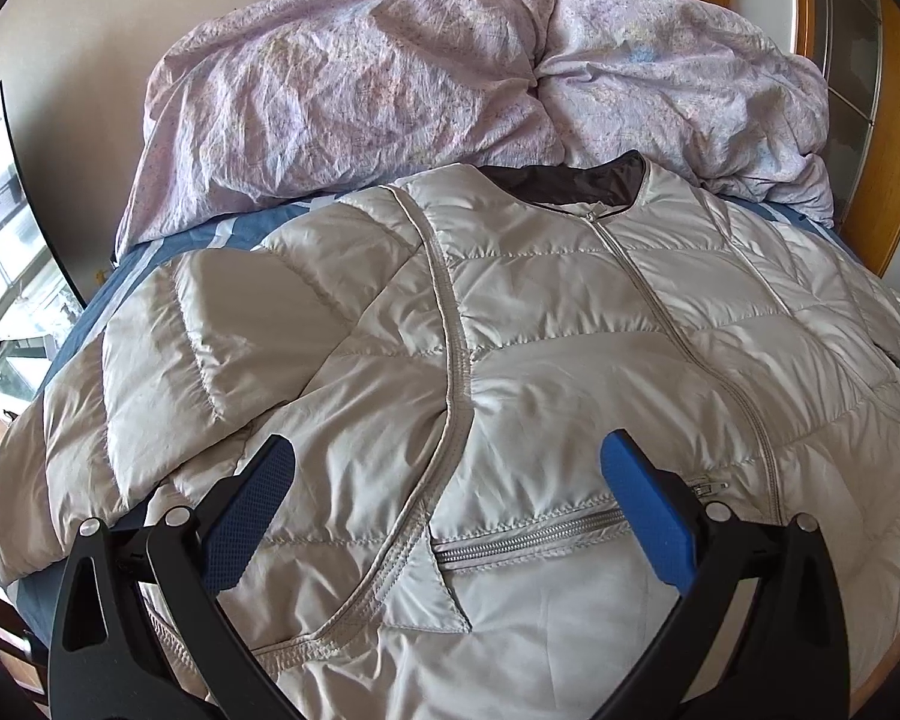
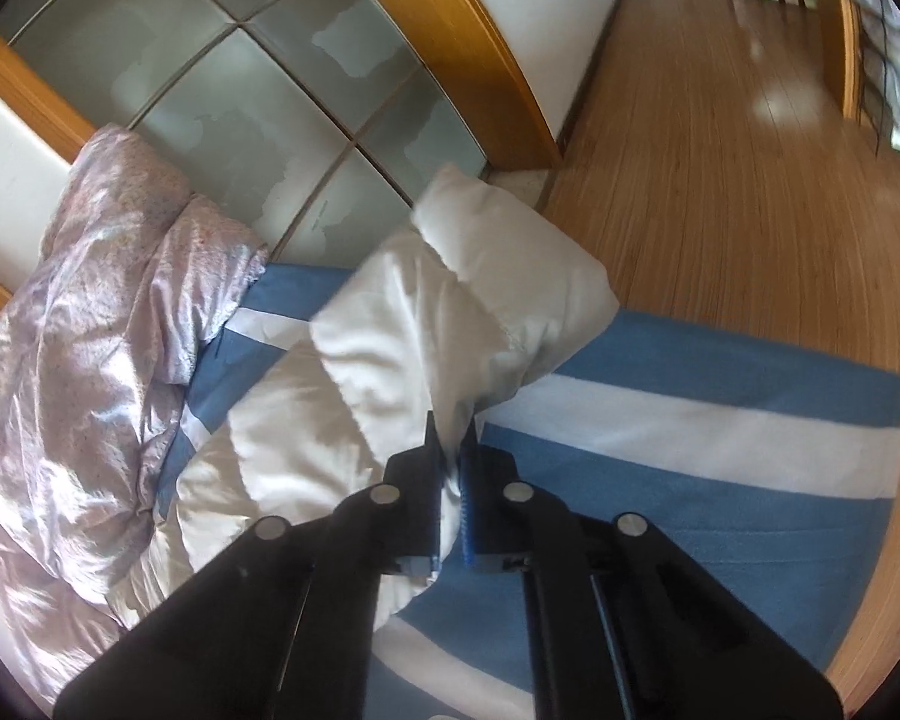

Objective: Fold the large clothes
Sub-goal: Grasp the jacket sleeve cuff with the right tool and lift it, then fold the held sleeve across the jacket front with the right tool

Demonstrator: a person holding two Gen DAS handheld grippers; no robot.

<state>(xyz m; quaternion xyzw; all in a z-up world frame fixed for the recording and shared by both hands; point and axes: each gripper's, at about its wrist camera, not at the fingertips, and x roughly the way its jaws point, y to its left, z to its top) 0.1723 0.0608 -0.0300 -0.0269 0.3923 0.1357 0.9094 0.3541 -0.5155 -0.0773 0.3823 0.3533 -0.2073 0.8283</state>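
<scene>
The right gripper (image 2: 450,450) has its blue pads (image 2: 467,504) pinched together on a fold of the sleeve (image 2: 450,294) of a pale quilted down jacket (image 1: 510,312), lifting that sleeve off the blue-and-white striped bed sheet (image 2: 690,438). The left gripper (image 1: 447,468) hovers with its fingers spread wide and empty over the jacket's lower front, near the pocket zipper (image 1: 528,534).

The jacket lies front-up and zipped on the bed. It looks light, puffy and slick-shelled, so it will likely slide and spring back; seams, cuffs or the hem should give the surest hold.

Only the left view shows the whole front, the dark collar lining (image 1: 570,177) and the crumpled duvet (image 1: 420,84) behind. Only the right view shows the grip, the wooden floor (image 2: 720,138) and the mirrored wardrobe door (image 2: 240,78).
</scene>
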